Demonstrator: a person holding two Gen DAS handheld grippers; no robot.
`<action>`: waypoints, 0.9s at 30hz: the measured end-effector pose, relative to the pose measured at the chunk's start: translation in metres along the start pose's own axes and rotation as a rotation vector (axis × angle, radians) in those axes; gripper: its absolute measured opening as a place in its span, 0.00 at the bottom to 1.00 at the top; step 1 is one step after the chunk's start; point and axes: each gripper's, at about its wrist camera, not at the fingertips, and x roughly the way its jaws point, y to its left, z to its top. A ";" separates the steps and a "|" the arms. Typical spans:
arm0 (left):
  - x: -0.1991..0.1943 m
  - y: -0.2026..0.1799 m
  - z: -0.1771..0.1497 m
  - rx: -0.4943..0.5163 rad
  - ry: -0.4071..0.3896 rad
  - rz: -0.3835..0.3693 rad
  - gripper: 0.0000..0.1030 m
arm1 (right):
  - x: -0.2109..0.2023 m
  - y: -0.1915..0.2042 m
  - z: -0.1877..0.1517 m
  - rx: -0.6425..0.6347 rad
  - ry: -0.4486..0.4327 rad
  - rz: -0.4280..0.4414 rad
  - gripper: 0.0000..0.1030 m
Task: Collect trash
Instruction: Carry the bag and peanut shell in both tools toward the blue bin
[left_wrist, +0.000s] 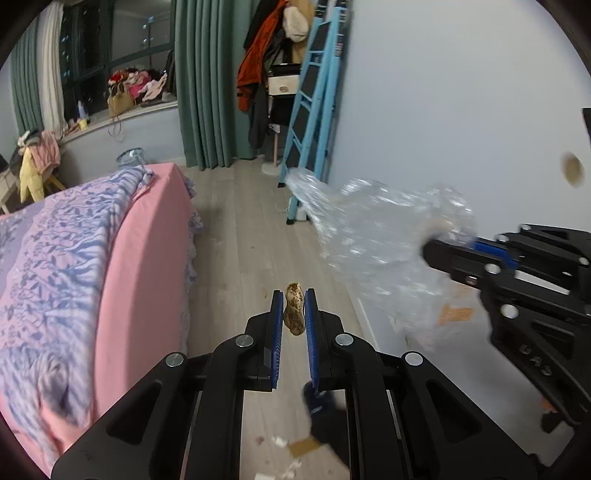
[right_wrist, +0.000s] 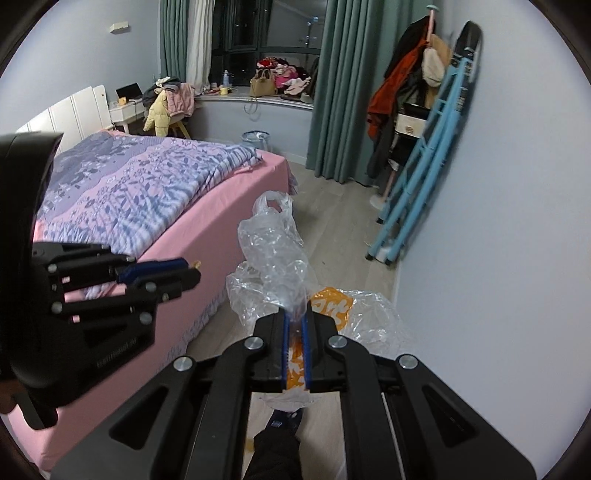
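Left gripper (left_wrist: 293, 295) fingers clamped, right gripper (right_wrist: 295, 314) (angled downward) closed

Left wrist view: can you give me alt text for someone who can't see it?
The left gripper pinches a peanut shell above a pale wood floor. At right, the right gripper holds a blurred clear plastic bag against a pale wall. A bed with a pink sheet and purple floral quilt fills the left.

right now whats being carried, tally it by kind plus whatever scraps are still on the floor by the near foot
peanut shell, pinched in the left gripper: 1
clear plastic bag, clamped in the right gripper: 1
brown cardboard scrap on the floor: 1
small white scraps on the floor: about 4, too blurred for an exact count
total: about 7
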 end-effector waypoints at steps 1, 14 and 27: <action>0.013 0.003 0.013 -0.005 0.000 0.006 0.10 | 0.018 -0.008 0.014 -0.008 -0.006 0.013 0.07; 0.161 0.103 0.250 -0.068 -0.005 0.128 0.10 | 0.186 -0.086 0.216 -0.079 -0.031 0.084 0.07; 0.329 0.237 0.445 0.045 0.008 0.066 0.10 | 0.372 -0.130 0.421 -0.021 -0.048 0.028 0.07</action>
